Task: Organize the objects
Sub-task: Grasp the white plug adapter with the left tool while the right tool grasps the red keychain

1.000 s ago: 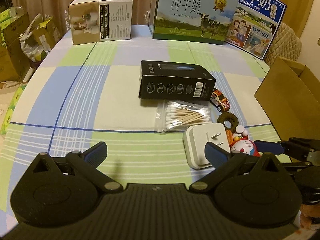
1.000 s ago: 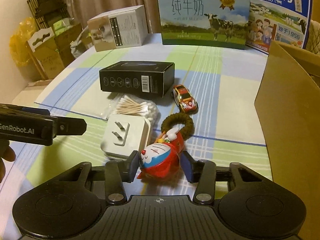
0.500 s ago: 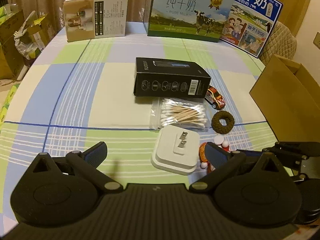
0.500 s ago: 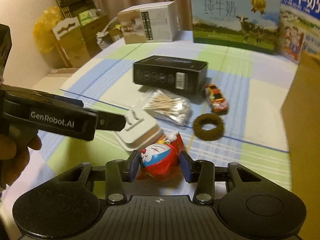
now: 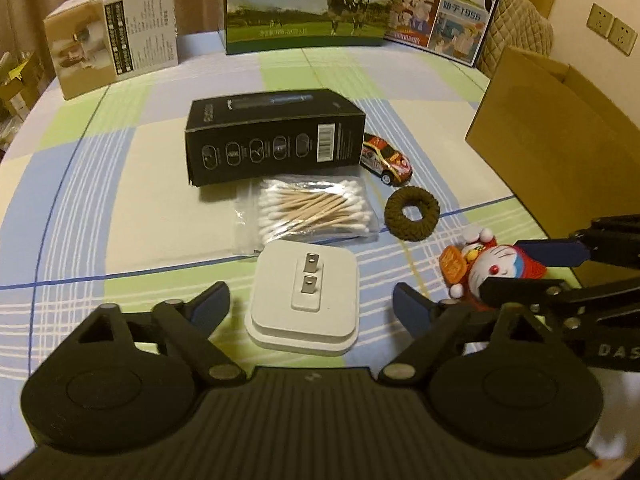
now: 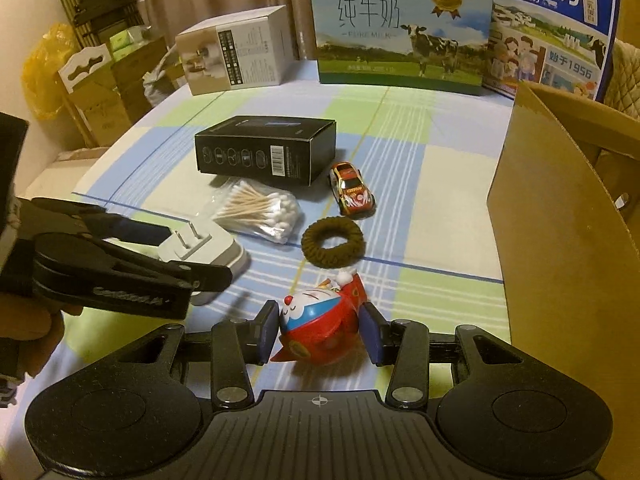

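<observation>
The left tool [image 5: 310, 306] is closing, jaws still wide, astride the white plug adapter [image 5: 304, 292] lying prongs-up on the bench [image 5: 120, 184], while the right tool [image 6: 320, 334] is gripping the Doraemon figurine [image 6: 318, 322].

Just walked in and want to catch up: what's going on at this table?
A person is tidying small things off a checked tablecloth with a gripper in each hand. The right gripper is shut on a red and blue toy figure. The left gripper straddles a white plug adapter; its jaws have just been closing but do not touch it yet. Cotton swabs, a hair tie, a toy car and a black box lie nearby, beside an open cardboard box.
</observation>
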{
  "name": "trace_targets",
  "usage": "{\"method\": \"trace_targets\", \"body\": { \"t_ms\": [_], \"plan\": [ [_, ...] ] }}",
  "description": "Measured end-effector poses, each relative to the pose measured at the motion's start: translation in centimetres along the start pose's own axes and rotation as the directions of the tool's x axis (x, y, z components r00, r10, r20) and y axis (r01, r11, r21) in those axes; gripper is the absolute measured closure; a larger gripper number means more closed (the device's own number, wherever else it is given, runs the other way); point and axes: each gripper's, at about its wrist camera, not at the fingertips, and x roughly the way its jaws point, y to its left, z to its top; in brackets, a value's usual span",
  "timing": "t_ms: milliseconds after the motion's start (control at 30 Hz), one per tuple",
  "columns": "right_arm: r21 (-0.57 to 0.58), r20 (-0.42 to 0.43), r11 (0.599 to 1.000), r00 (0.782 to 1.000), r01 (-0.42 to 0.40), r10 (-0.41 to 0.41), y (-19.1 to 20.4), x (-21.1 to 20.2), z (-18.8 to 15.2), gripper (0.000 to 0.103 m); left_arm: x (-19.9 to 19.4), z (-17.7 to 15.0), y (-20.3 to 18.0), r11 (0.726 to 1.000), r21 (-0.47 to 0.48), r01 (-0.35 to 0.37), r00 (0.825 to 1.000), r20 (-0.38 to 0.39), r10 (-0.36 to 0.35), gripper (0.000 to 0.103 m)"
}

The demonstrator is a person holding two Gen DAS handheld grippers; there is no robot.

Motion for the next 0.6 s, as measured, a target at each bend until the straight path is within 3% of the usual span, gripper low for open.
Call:
{"method": "trace_targets", "body": {
  "t_ms": [133, 600],
  "plan": [
    [0.004, -0.03, 1.0, 1.0, -0.009, 0.009, -0.2, 0.5, -0.2, 0.062, 0.7, 0.0, 0.0, 1.0, 0.015, -0.015, 1.0, -0.012, 0.016, 0.042],
    [0.013, -0.054, 1.0, 0.999, 0.008, -0.007, -0.5, 1.2, -0.5, 0.059, 0.0, -0.7, -1.4, 0.998, 0.048, -0.033, 0.998, -0.057, 0.035, 0.042]
  ]
}}
